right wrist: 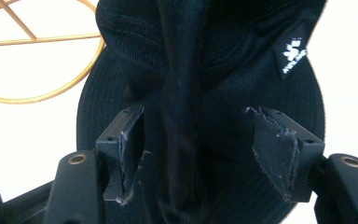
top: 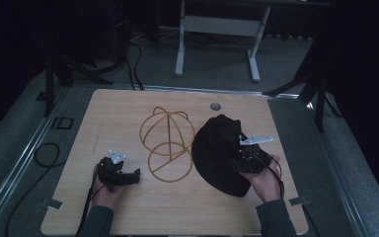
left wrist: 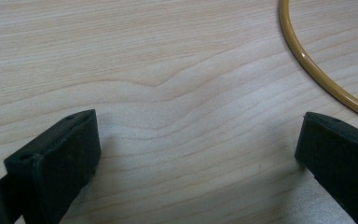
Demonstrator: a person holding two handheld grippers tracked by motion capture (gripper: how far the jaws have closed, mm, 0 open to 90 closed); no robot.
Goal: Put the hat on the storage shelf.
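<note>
Black cap [top: 219, 153] lies on wooden table [top: 123, 113], just right of gold wire frame [top: 168, 143]. Right gripper [right wrist: 198, 154] spread wide astride the cap's fabric; left gripper [left wrist: 198, 154] spread over bare wood.

Bare table [top: 118, 118] left of wire frame [top: 168, 143]; black cap [top: 217, 153] crowding its right.

Dim room, grey floor [top: 217, 54], white desk frame [top: 217, 29].

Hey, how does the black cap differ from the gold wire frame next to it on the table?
The black fabric cap is solid and opaque; the gold wire cap-shaped frame is a see-through skeleton. The right gripper is over the cap with its jaws apart, while the open left gripper sits beside the frame without touching it. Both share a cap outline and rest on the wooden table.
</note>
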